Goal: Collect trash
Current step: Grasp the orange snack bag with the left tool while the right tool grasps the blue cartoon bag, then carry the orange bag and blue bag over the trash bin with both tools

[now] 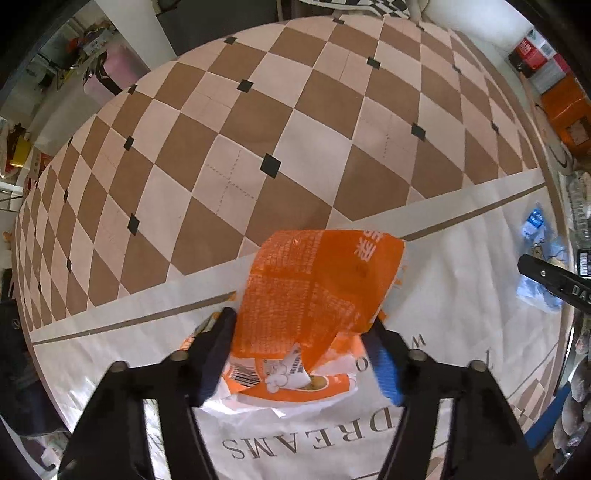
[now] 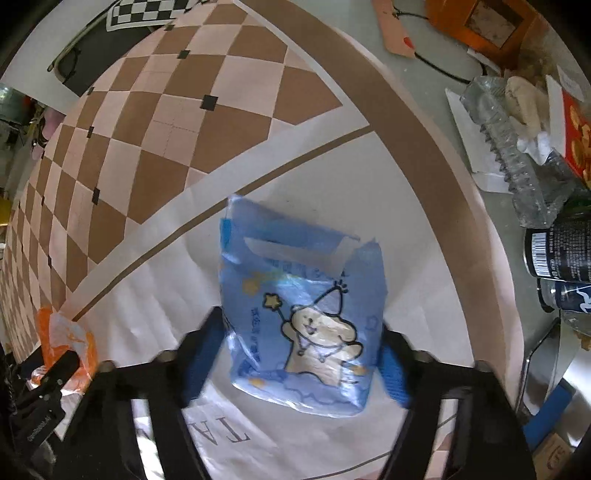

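An orange snack wrapper (image 1: 314, 295) lies crumpled on the white part of the tablecloth, between the fingers of my left gripper (image 1: 299, 354). The jaws stand open on either side of it, close to its edges. A blue wrapper with a cartoon dog (image 2: 306, 317) lies between the fingers of my right gripper (image 2: 295, 362), whose jaws are also open around it. The blue wrapper also shows in the left wrist view (image 1: 535, 266), with a right finger (image 1: 550, 280) over it. The orange wrapper also shows in the right wrist view (image 2: 66, 343).
The table carries a checkered brown and pink cloth (image 1: 295, 129). At the right edge stand dark cans (image 2: 557, 251), a clear plastic bottle (image 2: 517, 158), a red box (image 2: 576, 140) and an orange box (image 2: 480, 22). A pink bin (image 1: 107, 74) stands beyond the table's left.
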